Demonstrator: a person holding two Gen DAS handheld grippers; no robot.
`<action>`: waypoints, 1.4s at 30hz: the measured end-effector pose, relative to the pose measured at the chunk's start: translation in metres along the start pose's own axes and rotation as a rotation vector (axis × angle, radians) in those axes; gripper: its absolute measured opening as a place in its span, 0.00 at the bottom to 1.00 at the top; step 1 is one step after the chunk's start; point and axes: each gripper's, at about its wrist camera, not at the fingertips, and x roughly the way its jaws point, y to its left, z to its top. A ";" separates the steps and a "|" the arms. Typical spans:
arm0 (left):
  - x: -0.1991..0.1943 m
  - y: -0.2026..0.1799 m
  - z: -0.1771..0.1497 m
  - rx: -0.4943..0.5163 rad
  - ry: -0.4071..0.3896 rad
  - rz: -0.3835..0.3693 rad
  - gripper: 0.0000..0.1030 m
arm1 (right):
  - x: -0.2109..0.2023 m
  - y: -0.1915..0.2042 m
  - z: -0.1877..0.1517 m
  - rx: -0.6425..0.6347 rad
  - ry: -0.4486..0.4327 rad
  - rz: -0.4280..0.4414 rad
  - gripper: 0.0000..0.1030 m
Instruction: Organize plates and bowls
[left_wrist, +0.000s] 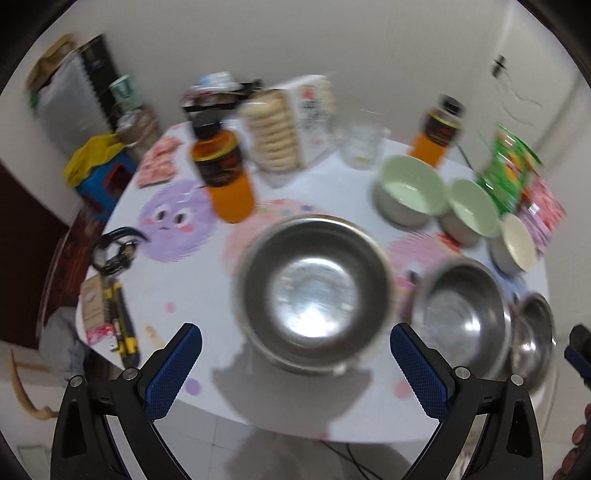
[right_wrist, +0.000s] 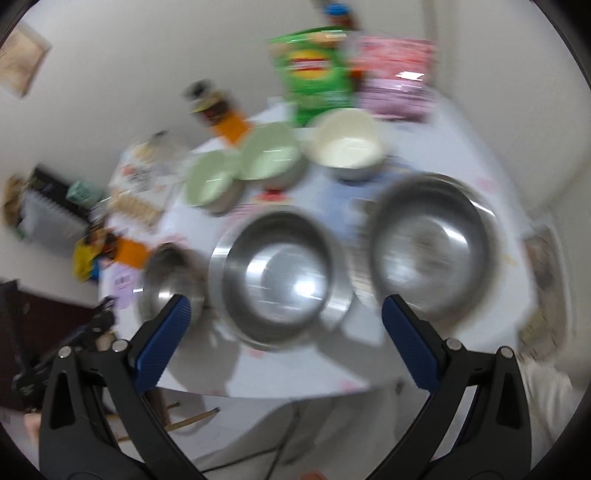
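Left gripper (left_wrist: 295, 354): jaws stood wide apart, holding nothing, above the round steel bowl (left_wrist: 314, 291).
Right gripper (right_wrist: 286, 328): likewise spread, empty.
Green ceramic bowls (left_wrist: 412, 188): sat behind.

1. At the bottom of the frame we see our right gripper (right_wrist: 286, 314) spread wide, gripping nothing.
2. Three steel bowls sit mid-frame: middle bowl (right_wrist: 279, 275), right bowl (right_wrist: 430, 245), left bowl (right_wrist: 168, 282) (all blurred).
3. Behind them we see two green bowls (right_wrist: 240, 166), a cream bowl (right_wrist: 347, 142) and a green snack bag (right_wrist: 314, 74).
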 end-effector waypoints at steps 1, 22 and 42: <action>0.005 0.006 0.001 -0.004 -0.006 0.020 1.00 | 0.014 0.017 0.005 -0.039 0.013 0.043 1.00; 0.140 0.055 0.017 -0.175 0.187 -0.039 0.75 | 0.240 0.157 0.036 -0.332 0.365 0.100 0.99; 0.124 0.053 0.018 -0.118 0.194 0.024 0.21 | 0.243 0.156 0.041 -0.349 0.392 0.045 0.21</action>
